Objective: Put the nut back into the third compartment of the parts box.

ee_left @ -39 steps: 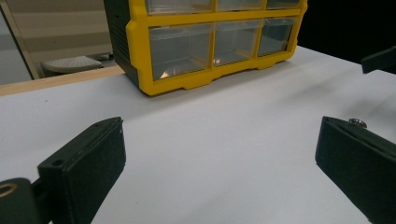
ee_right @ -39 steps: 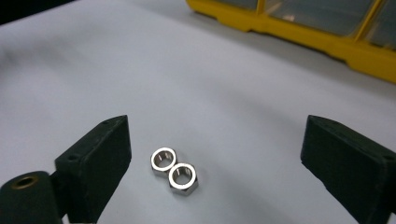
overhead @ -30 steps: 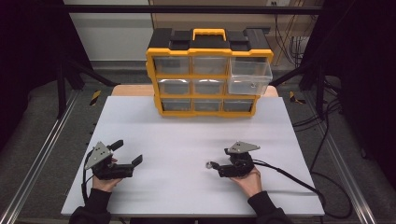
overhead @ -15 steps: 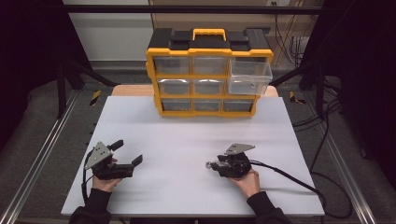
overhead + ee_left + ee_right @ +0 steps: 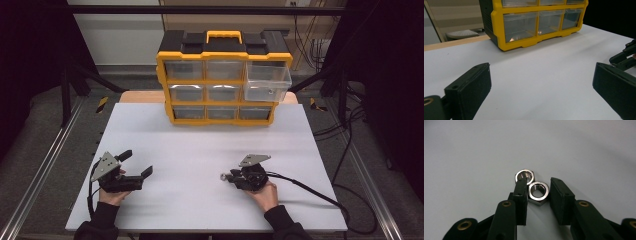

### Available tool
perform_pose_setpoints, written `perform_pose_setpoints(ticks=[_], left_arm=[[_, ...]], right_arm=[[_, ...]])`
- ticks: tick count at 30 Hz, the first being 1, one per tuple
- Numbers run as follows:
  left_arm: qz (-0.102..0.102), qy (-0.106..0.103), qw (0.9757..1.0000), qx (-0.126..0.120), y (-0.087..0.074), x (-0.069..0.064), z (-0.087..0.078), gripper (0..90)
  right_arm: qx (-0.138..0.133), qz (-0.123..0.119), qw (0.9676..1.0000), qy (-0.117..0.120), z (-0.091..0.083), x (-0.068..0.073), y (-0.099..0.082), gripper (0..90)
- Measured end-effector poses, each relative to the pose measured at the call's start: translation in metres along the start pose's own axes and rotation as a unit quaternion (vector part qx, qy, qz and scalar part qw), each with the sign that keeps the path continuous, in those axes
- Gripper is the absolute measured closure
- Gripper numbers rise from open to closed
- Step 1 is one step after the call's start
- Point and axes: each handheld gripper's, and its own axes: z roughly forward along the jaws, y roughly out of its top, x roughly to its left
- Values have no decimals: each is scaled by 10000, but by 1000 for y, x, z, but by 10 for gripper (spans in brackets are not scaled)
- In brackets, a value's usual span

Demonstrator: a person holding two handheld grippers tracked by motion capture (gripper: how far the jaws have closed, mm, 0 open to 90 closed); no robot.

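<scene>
Risk first: the right tongs [image 5: 537,195] have just been closing, and their jaws now stand narrow around one steel nut [image 5: 538,191] on the white tabletop [image 5: 200,145]. That nut sits between the pads, touching the left one as this view shows it; on the other side a thin gap may remain, hard to tell. A second nut [image 5: 524,175] lies just beyond, touching the first and partly under the tip of the left jaw. Judgement: the jaw tip could ride onto the second nut, tilt the grip, and squeeze the first nut out sideways. A hex nut caught on its corners rather than its flats could also spin loose on lifting. Smooth tabletop, so either nut may skid away.

Left tongs [image 5: 134,165] rest wide, holding nothing, near the front left edge. Yellow drawer cabinet [image 5: 222,75] stands at the far side, its upper right drawer [image 5: 267,82] pulled out.

Change since the earlier high view: the right tongs were spread with the small metal piece at their tip; now they are drawn in. Left tongs and cabinet unchanged.
</scene>
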Motion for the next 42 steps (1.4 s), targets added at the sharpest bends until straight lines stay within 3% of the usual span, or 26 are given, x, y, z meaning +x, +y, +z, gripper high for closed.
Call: perform_pose_setpoints(ticks=[9, 19, 42], left_arm=[[1, -5, 10000, -13, 0, 0, 0, 15], [-3, -7, 10000, -21, 0, 0, -1, 16], [16, -2, 10000, -1, 0, 0, 0, 16]], right_arm=[[29, -62, 10000, -7, 0, 0, 0, 702], [102, 28, 9999, 11, -6, -3, 4, 703], [-673, -143, 9974, -235, -66, -3, 25, 703]])
